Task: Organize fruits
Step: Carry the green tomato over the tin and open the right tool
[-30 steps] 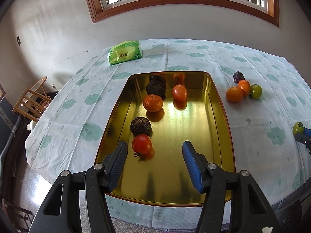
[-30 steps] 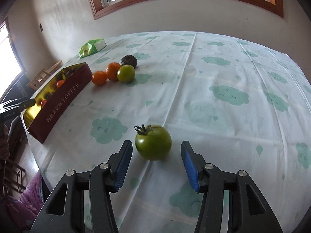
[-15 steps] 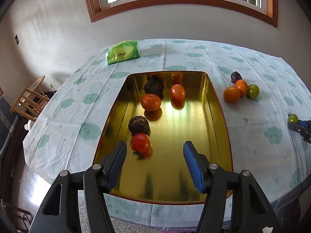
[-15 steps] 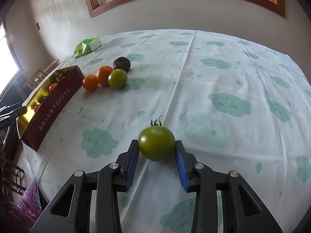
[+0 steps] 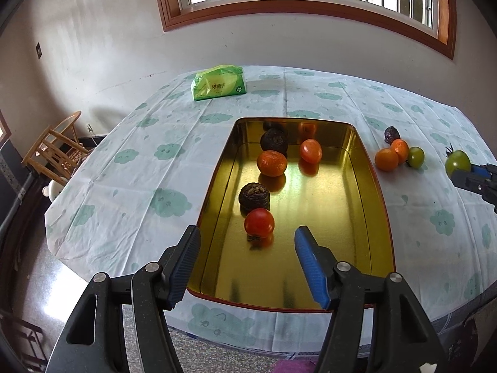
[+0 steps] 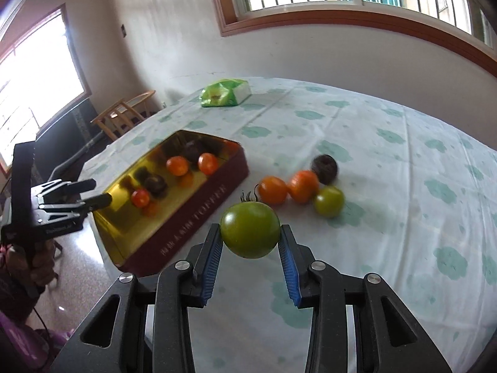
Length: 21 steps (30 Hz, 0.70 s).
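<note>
Between our right gripper's (image 6: 250,242) pads sits the green tomato (image 6: 250,229), now clamped and lifted off the tablecloth (image 6: 403,217) it lay on a moment ago; the gold tin (image 5: 377,205) comes next; our left gripper (image 5: 247,264) hangs empty, its jaws opening.

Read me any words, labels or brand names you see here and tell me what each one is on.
"TOFFEE": likely reading of the blurred gold lettering on the tin's red side.
Characters beside it: too blurred to read.
Green tissue pack: logo print too small to read.
Left claw's body: small label, unreadable.
</note>
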Motion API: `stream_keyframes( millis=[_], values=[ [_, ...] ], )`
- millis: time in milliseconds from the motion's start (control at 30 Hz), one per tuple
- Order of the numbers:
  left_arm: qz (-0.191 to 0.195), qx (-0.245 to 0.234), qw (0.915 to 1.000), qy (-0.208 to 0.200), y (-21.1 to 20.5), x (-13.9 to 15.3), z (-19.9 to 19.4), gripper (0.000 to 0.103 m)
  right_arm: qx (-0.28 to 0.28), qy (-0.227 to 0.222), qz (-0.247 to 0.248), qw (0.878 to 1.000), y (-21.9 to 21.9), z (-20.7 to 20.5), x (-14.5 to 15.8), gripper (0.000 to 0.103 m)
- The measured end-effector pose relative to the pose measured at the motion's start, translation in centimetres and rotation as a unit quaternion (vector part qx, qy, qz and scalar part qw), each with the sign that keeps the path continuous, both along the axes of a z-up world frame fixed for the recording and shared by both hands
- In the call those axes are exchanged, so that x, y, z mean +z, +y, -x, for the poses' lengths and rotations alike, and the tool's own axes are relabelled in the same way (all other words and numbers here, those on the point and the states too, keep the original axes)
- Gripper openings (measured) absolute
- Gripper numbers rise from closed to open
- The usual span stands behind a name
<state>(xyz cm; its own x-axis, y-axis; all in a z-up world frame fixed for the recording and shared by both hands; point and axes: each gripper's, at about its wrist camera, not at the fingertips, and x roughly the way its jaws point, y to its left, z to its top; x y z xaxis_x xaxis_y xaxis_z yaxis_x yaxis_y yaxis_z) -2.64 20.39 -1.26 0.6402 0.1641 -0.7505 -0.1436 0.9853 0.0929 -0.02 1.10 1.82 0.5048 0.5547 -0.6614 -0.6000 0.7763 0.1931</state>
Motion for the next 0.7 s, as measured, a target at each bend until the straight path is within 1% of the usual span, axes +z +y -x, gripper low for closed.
stream_keyframes(
  millis=[133,200,333,500,700],
  values=[
    [-0.006,0.005,0.9999,-0.007,0.8,0.5,0.4,0.063,0.044,0.002,-0.005,0.999,3.4,-1.0,0.8,0.038],
    [-0.008,0.007,0.9999,-0.010,1.1,0.7,0.5,0.069,0.065,0.003,0.007,0.998,5.3,-1.3,0.8,0.038],
    [-0.009,0.009,0.9998,-0.015,1.5,1.0,0.6,0.071,0.096,0.015,0.028,0.995,8.8,-2.2,-0.2,0.038],
    [-0.014,0.009,0.9997,-0.017,2.0,1.0,0.6,0.072,0.113,0.036,0.055,0.991,11.9,-3.6,-2.1,0.038],
    [-0.021,0.009,0.9996,-0.016,2.3,0.6,0.4,0.074,0.110,0.055,0.065,0.990,13.3,-4.6,-3.1,0.038]
  ],
)
